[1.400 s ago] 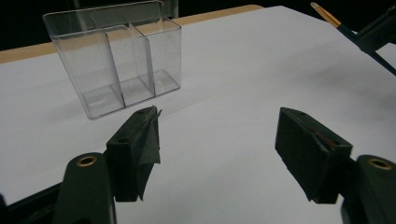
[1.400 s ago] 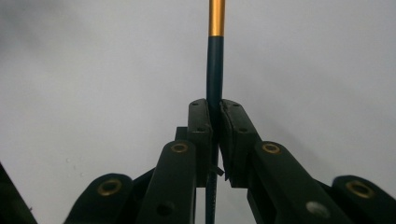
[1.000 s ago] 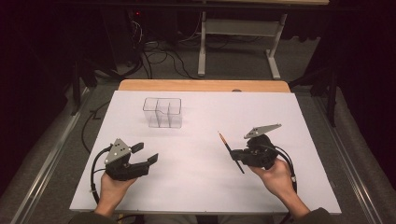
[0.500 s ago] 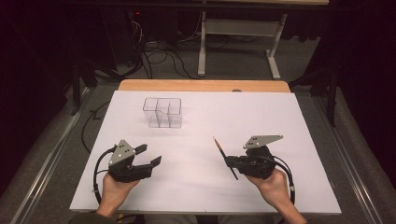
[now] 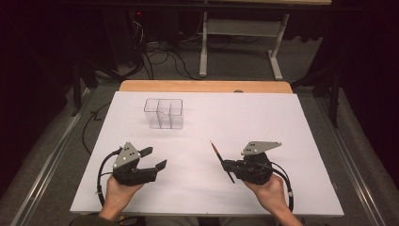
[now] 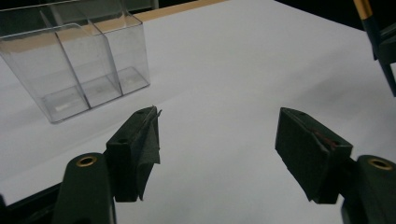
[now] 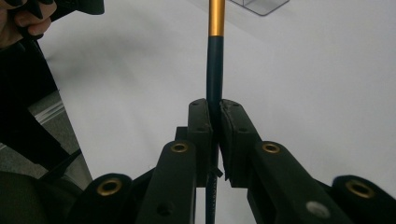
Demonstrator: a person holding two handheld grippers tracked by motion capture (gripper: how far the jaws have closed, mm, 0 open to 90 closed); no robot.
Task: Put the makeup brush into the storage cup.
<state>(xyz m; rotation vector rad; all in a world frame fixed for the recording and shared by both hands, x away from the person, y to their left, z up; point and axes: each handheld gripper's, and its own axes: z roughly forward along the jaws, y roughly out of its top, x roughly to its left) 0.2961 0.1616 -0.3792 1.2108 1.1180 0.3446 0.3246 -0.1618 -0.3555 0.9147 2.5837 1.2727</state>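
High view: the right gripper point(image 5: 227, 165), at the near right of the white worktop point(image 5: 291, 127), has its fingers pinching a thin brush point(image 5: 221, 161) with a dark handle. The brush slants up and to the far left from the grip. The left gripper point(image 5: 157, 159) rests at the near left, fingers spread with nothing between them. The clear organizer point(image 5: 164, 113) stands at the far left of the worktop, well apart from both grippers, and its compartments look empty.

By my judgement the pickup is done, and the carry to the organizer and the drop into a compartment are left.

The right gripper view shows what the high view cannot: the fingers point(image 7: 200, 126) pressed on the dark handle just below its gold band. The left gripper view shows the organizer's dividers and three bare compartments up close.
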